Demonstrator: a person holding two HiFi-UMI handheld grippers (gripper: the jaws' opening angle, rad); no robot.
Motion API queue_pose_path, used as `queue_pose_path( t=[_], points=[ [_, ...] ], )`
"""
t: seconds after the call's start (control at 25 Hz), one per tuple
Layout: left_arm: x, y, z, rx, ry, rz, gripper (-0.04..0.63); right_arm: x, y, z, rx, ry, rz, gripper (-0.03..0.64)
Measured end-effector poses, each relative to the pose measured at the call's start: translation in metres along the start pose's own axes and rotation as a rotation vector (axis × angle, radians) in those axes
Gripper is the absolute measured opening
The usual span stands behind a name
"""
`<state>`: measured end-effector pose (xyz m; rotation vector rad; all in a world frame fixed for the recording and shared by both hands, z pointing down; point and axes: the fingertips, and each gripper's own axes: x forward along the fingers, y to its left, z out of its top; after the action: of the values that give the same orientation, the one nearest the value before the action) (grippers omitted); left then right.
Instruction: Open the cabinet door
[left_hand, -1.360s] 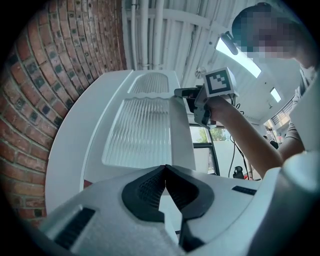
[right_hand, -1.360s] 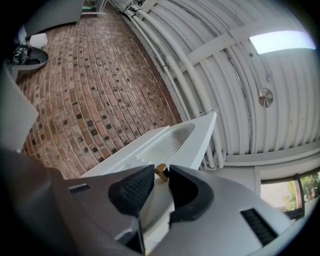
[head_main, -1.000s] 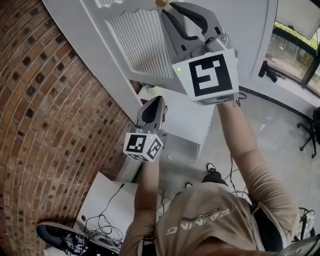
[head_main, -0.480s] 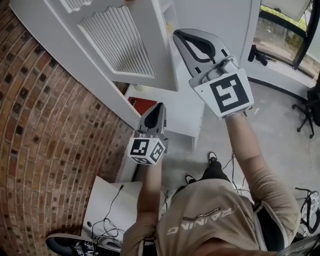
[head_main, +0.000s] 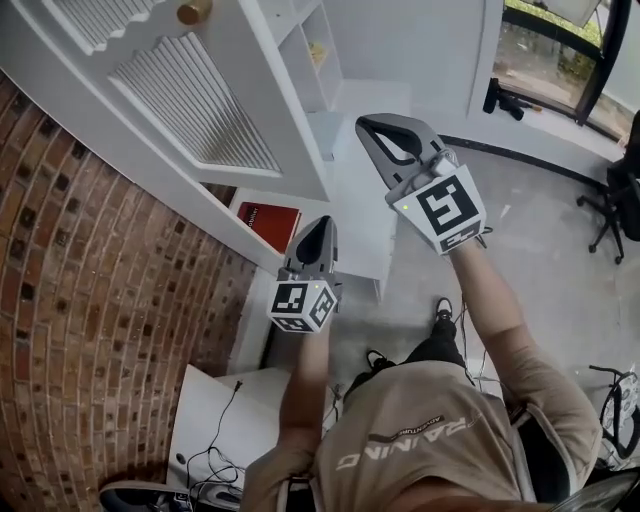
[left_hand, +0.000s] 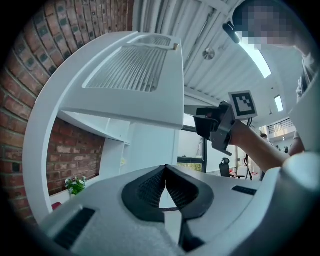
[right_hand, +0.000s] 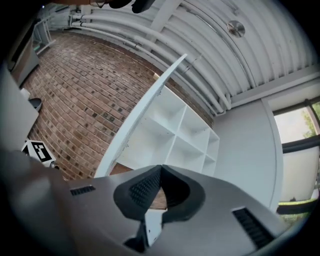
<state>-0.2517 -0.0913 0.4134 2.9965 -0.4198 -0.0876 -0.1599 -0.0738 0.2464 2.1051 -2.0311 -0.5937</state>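
two grippers, the left gripper and the right gripper, sit clear of the cabinet door, jaws pressed together on nothing. the door stands wide off its shelves; the job looks done, so lower away without clipping the door's edge.

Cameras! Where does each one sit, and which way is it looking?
Head view: on the person's head, looking steeply down at the open cabinet door, both arms, the left gripper and the right gripper.
Left gripper view: on the left gripper, looking along its shut jaws at the door; the right arm shows.
Right gripper view: on the right gripper, past its shut jaws to the shelves.
Shared: all three show the door.
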Motion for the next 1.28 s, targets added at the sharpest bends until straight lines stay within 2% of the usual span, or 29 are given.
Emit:
queue_pose_path(
  t=[0.32,0.52,0.68,0.96,1.28],
  points=[
    [0.052,-0.006,-0.022,0.003,0.043,0.102,0.009,-0.003,-0.045,-0.072,0.120,0.031,0.097,0.014],
    [0.092,-0.021,-0.038,-0.010,0.065,0.194,0.009,-0.004,-0.075,-0.112,0.163,0.038,0.205,0.014],
    [0.118,-0.021,-0.043,0.003,0.080,0.301,0.009,0.010,-0.079,-0.139,0.192,0.024,0.340,0.014],
    [0.152,-0.030,-0.049,0.033,0.071,0.443,0.009,0.014,-0.089,-0.177,0.219,0.012,0.517,0.014],
    [0.165,-0.033,-0.045,0.060,0.096,0.529,0.008,0.016,-0.068,-0.192,0.236,0.016,0.672,0.014]
  ],
)
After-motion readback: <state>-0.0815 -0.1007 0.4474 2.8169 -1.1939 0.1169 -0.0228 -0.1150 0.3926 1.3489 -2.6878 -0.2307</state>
